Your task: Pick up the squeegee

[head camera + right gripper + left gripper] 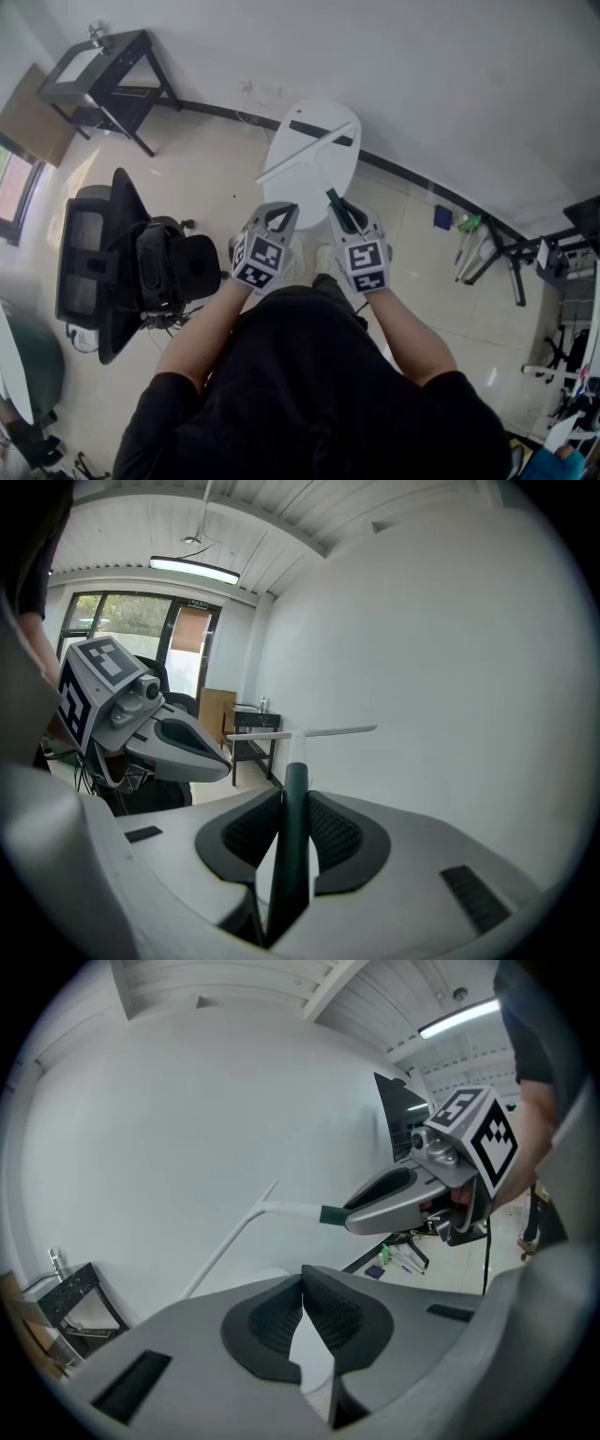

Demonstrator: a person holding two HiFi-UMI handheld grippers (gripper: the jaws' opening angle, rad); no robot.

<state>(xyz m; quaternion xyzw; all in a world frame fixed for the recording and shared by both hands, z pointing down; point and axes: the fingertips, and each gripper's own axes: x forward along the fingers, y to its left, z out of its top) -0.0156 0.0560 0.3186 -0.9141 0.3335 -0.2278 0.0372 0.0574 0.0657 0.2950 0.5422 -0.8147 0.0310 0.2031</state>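
The squeegee (305,150) has a long white blade, a white neck and a dark green handle (335,200). It hangs above the round white table (330,169), with my right gripper (343,212) shut on the handle. In the right gripper view the handle (295,841) runs up between the pads to the crosswise blade (309,732). My left gripper (279,216) sits just left of it, its pads meeting at the tips with nothing between them (302,1281). The left gripper view shows the squeegee (234,1241) sticking out of the right gripper (354,1219).
A black strip (322,132) lies on the table's far side. A black office chair (122,262) stands at the left, a black desk (103,80) at the far left by the wall. Small items (469,234) and metal stands lie on the floor at the right.
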